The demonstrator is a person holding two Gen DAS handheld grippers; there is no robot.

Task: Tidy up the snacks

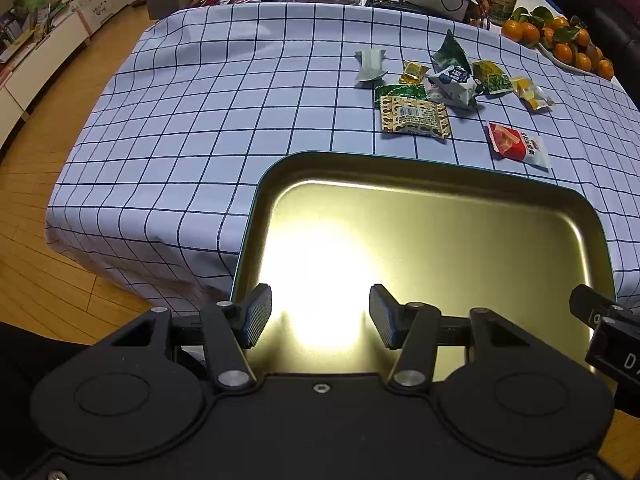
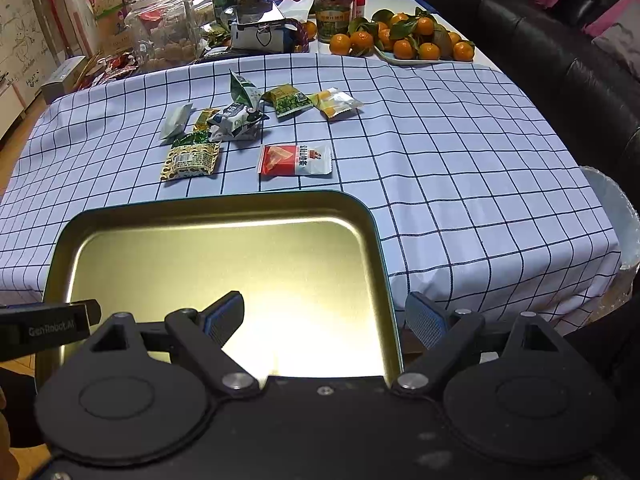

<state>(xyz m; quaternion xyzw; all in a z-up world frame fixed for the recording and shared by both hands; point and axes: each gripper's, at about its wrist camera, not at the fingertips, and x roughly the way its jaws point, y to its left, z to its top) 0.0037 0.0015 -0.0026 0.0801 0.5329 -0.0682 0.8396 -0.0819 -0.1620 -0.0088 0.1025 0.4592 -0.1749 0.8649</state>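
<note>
On checked cloth [image 1: 200, 120], glossy rounded-corner metal tray [image 1: 440, 216]

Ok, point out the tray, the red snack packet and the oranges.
tray [image 2: 224, 200]: right wrist view, far rim.
red snack packet [image 2: 280, 160]: right wrist view, red half of the wrapper.
oranges [image 2: 404, 49]: right wrist view, a front fruit of the pile.

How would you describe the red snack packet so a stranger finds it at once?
On the checked tablecloth, look just beyond the far rim of the gold tray. The red snack packet lies flat there, apart from the cluster; only it is red with a white end.
</note>
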